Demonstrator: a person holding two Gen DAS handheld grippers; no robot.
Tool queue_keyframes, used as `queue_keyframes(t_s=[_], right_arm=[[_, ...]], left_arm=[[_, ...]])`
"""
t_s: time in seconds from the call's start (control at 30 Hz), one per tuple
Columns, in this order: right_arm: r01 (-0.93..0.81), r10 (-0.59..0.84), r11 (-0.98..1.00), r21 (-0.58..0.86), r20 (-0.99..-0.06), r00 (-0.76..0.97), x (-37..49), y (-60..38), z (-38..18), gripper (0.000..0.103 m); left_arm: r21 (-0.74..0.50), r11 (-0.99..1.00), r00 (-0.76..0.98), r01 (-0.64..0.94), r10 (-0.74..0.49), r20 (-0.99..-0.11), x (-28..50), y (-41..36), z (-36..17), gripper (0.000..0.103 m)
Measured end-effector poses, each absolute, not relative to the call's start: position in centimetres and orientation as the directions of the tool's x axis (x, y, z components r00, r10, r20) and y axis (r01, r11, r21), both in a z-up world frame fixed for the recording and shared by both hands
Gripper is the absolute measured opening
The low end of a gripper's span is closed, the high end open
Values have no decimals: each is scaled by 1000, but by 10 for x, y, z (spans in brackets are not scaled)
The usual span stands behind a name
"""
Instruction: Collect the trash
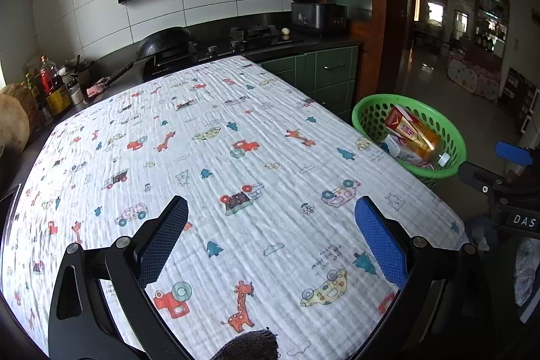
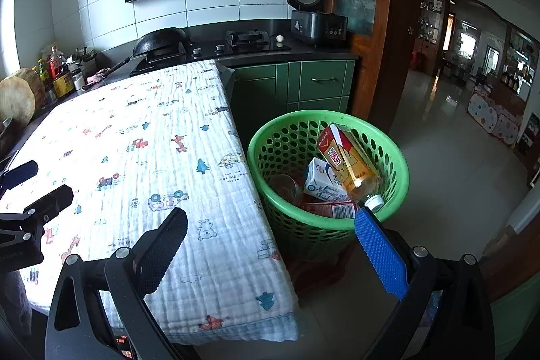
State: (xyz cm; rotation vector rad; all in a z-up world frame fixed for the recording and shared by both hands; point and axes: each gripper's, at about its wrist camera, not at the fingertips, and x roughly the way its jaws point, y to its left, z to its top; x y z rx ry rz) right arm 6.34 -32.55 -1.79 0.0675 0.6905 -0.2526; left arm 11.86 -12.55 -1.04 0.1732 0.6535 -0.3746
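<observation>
A green perforated basket [image 2: 287, 137] [image 1: 371, 113] stands on the floor at the table's right edge. Inside it lie a tea bottle with a red and yellow label [image 2: 347, 157] [image 1: 411, 130], a white and blue carton [image 2: 320, 177], a clear plastic cup [image 2: 283, 186] and a red packet [image 2: 332, 210]. My right gripper [image 2: 271, 223] is open and empty, in front of the basket at the table's corner. Over the table's near half my left gripper [image 1: 271, 211] is open, with nothing between its fingers. The right gripper [image 1: 506, 177] shows at the left wrist view's right edge.
The table wears a white cloth printed with cartoon cars and giraffes [image 1: 236, 140] [image 2: 152, 157]. Behind it runs a dark counter with a wok [image 1: 165, 43], a gas hob [image 1: 256, 34], a rice cooker [image 1: 314, 5] and sauce bottles [image 1: 54, 83]. Tiled floor [image 2: 455, 157] stretches to the right.
</observation>
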Motion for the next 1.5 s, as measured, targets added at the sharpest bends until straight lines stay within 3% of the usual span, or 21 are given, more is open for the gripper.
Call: queue_keyframes(t_s=[1.5], right_arm=[[223, -198, 974, -41, -632, 749, 66, -306, -21, 96]], left_arm=[[14, 924, 738, 383, -296, -607, 113, -123, -14, 98]])
